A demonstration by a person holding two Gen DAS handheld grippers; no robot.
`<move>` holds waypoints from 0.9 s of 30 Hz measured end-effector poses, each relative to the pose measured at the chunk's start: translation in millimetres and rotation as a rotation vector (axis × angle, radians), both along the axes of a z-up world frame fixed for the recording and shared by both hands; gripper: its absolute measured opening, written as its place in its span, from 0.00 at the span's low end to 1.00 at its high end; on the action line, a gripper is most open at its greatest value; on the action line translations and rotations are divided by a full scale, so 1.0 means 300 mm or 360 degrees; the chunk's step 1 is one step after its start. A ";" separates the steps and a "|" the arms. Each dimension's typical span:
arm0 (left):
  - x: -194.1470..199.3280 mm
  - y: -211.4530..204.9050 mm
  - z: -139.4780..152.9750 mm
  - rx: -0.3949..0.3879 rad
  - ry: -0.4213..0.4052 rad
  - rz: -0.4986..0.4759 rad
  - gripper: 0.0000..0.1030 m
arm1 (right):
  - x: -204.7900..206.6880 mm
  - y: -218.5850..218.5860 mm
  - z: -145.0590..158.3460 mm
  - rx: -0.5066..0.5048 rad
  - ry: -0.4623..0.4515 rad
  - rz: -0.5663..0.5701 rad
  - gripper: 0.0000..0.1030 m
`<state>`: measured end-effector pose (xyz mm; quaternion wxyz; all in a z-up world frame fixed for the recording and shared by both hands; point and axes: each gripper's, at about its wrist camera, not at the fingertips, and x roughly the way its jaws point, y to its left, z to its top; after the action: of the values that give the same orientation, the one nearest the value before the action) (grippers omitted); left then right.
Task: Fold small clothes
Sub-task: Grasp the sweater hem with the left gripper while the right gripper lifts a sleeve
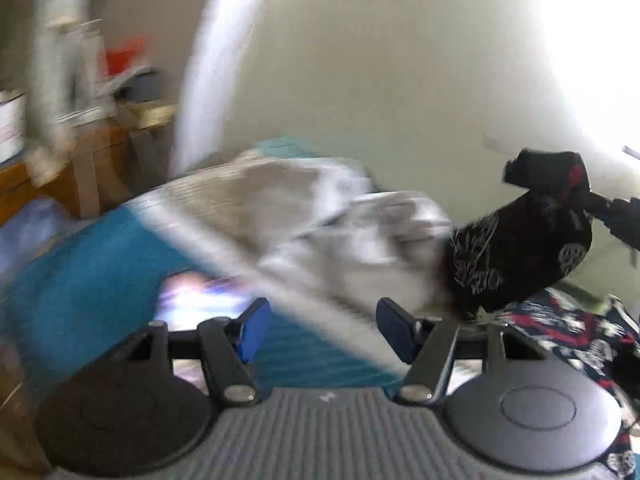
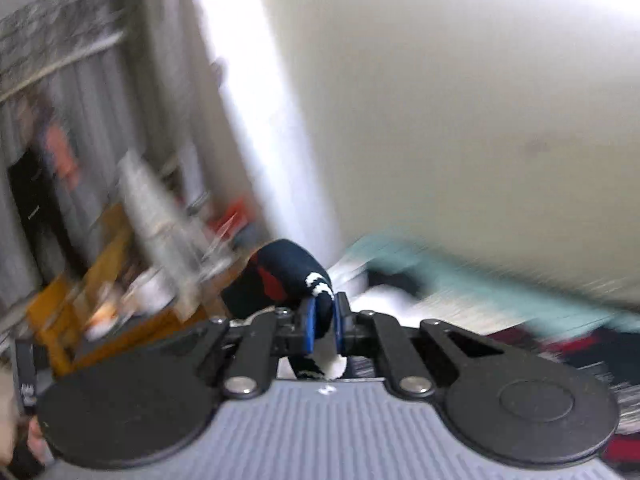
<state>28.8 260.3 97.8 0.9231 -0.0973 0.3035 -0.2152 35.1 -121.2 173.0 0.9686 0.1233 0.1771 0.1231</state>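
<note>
A small dark garment with white print and red patches (image 1: 520, 240) hangs in the air at the right of the left wrist view, pinched at its top by my right gripper (image 1: 592, 204). In the right wrist view the same dark cloth (image 2: 288, 276) bulges out between the blue pads, and my right gripper (image 2: 323, 320) is shut on it. My left gripper (image 1: 320, 328) is open and empty, low over the teal bedspread (image 1: 88, 276), to the left of the hanging garment.
A heap of pale grey and white clothes (image 1: 320, 216) lies on the bed ahead. More dark patterned clothes (image 1: 572, 332) lie at the right. A wooden table with clutter (image 1: 92, 140) stands at the left, and a pale wall (image 1: 400, 60) is behind. Both views are motion-blurred.
</note>
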 end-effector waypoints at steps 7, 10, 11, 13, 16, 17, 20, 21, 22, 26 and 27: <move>0.193 -0.556 0.008 0.0053 0.0017 -0.0380 0.58 | -0.210 -0.528 -0.078 0.0068 -0.0014 -0.0546 0.39; 0.303 -0.772 -0.059 0.0128 0.0143 -0.0415 0.58 | -0.262 -0.663 -0.199 0.0111 0.0131 -0.0783 0.62; 0.336 -0.821 -0.082 0.0144 0.0179 -0.0414 0.58 | -0.292 -0.700 -0.230 0.0151 0.0145 -0.0828 0.62; 0.385 -0.901 -0.132 0.0188 0.0239 -0.0389 0.59 | -0.359 -0.765 -0.278 0.0262 0.0138 -0.0910 0.62; 0.417 -0.991 -0.196 0.0229 0.0292 -0.0394 0.59 | -0.394 -0.784 -0.326 0.0294 0.0136 -0.0976 0.62; 0.413 -1.014 -0.215 0.0228 0.0288 -0.0418 0.56 | -0.394 -0.794 -0.334 0.0273 0.0150 -0.0972 0.62; 0.386 -1.053 -0.245 0.0295 0.0155 -0.0424 0.40 | -0.362 -0.779 -0.351 0.0130 0.0206 -0.0927 0.62; 0.370 -1.056 -0.249 0.0305 0.0098 -0.0430 0.30 | -0.338 -0.767 -0.355 0.0061 0.0225 -0.0907 0.62; 0.362 -1.053 -0.247 0.0295 0.0065 -0.0425 0.25 | -0.308 -0.750 -0.358 0.0005 0.0241 -0.0889 0.62; 0.385 -1.015 -0.228 0.0211 0.0043 -0.0400 0.14 | -0.149 -0.677 -0.380 -0.0225 0.0312 -0.0827 0.62; 0.394 -1.002 -0.231 0.0206 0.0043 -0.0376 0.13 | -0.095 -0.670 -0.402 -0.0270 0.0337 -0.0814 0.58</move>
<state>146.9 -40.4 28.5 0.8915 -0.0040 0.3385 -0.3010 6.6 -322.3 52.5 0.9512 0.0946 0.2502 -0.1540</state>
